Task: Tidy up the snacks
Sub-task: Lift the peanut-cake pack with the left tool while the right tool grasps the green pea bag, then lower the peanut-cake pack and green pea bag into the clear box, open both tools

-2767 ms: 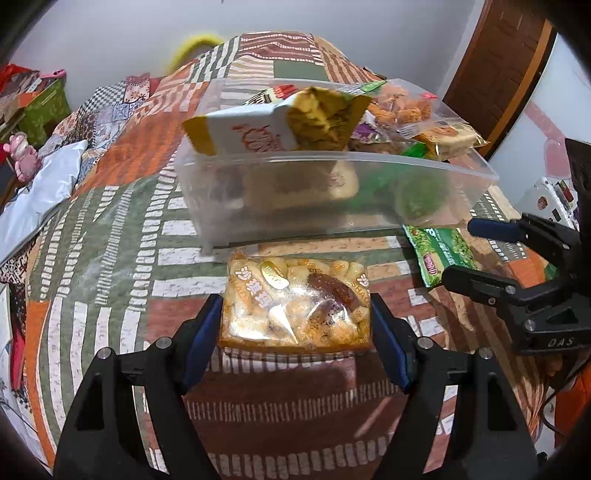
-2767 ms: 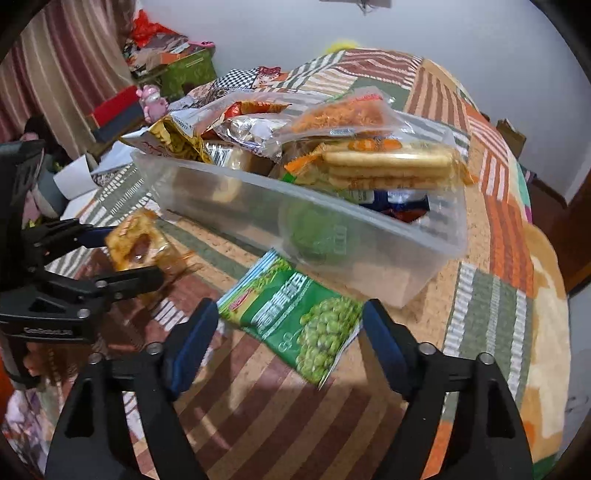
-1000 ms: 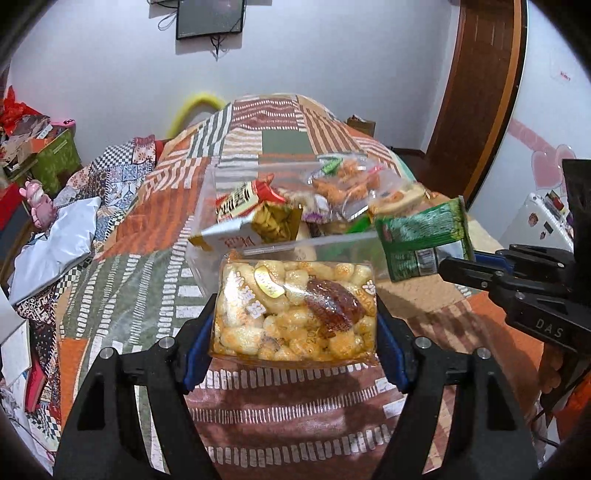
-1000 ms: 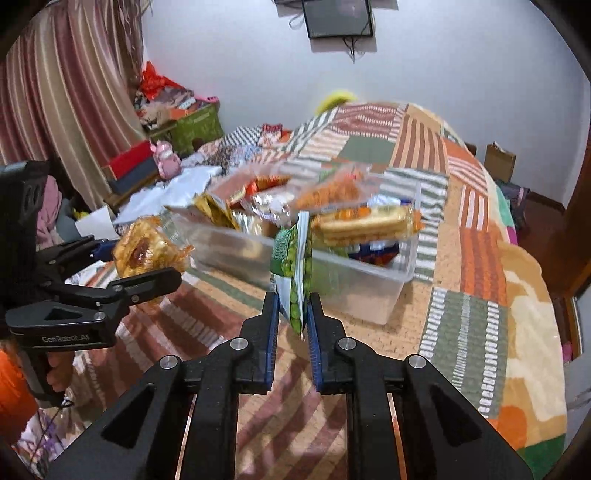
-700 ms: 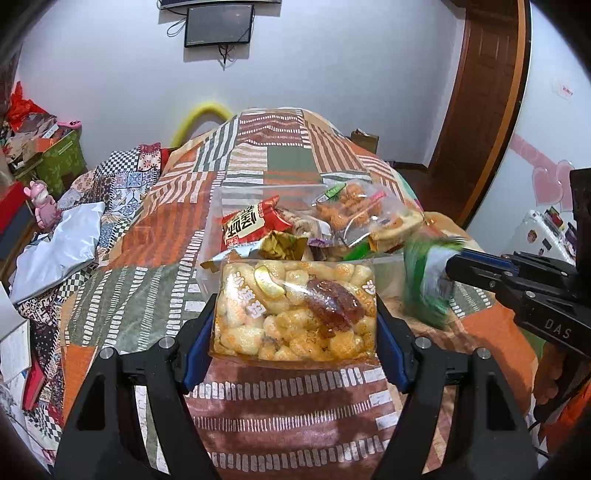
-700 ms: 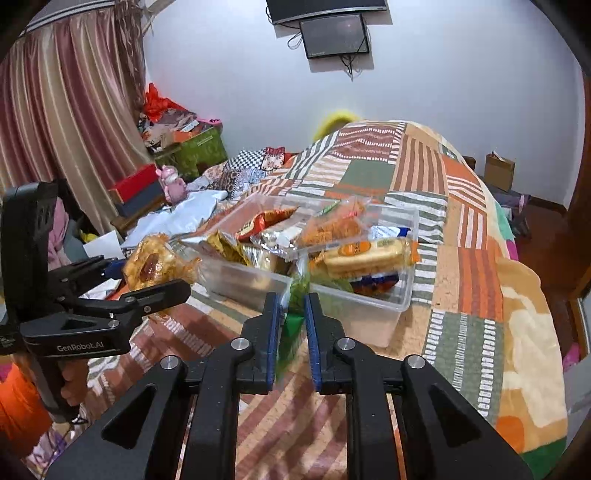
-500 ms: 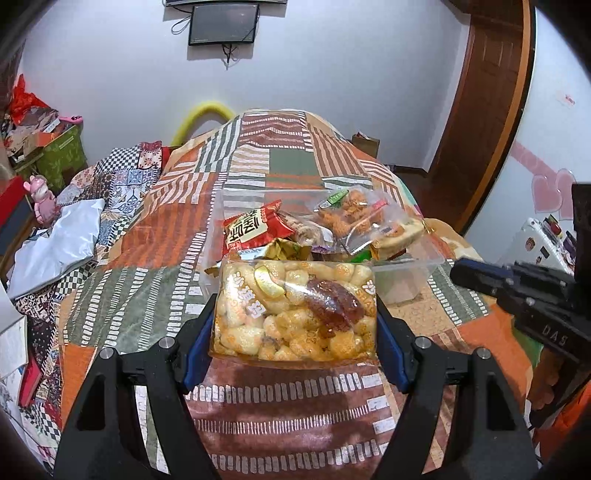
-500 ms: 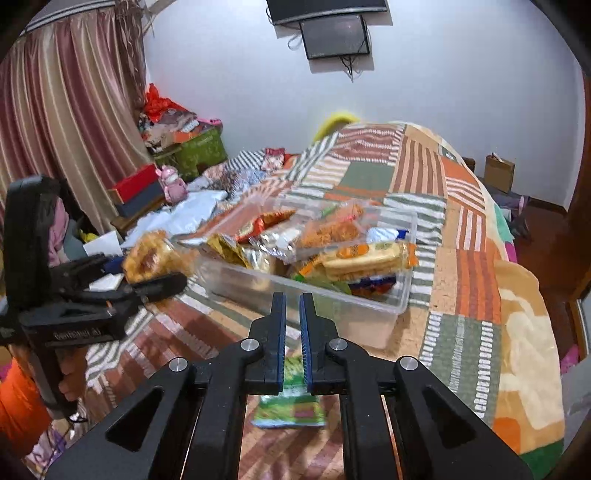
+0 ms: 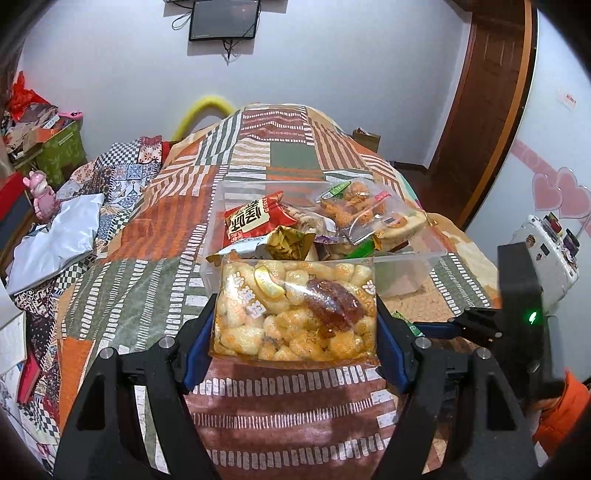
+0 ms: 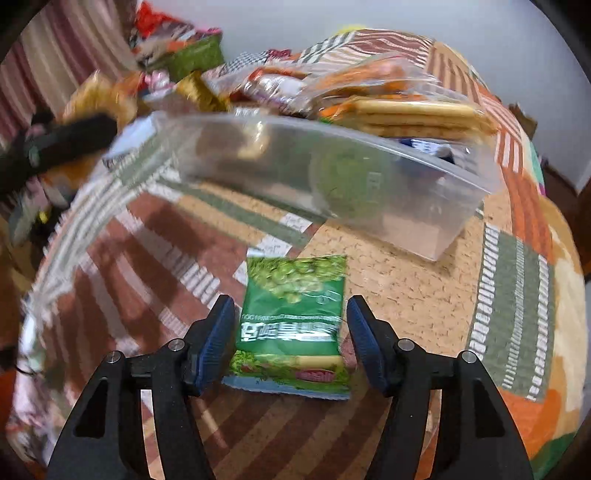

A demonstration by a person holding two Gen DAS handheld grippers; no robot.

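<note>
My left gripper [image 9: 295,332] is shut on a clear bag of puffed yellow snacks [image 9: 295,310] and holds it up in front of the clear plastic bin [image 9: 417,258], which is heaped with snack packs. My right gripper [image 10: 291,343] is open and low over the bed, its fingers on either side of a green pea snack packet [image 10: 291,325] that lies flat on the quilt in front of the bin [image 10: 369,184]. The right gripper also shows at the right of the left wrist view [image 9: 443,325].
The bin stands on a patchwork quilt [image 9: 147,280] covering a bed. Clothes and a white cloth [image 9: 55,240] lie at the left, a wooden door [image 9: 487,92] stands at the right. A wall screen [image 9: 221,18] hangs behind.
The green packet slipped from my right gripper and fell to the quilt. My right gripper has dropped down over it and opened. My left gripper still holds its bag up.
</note>
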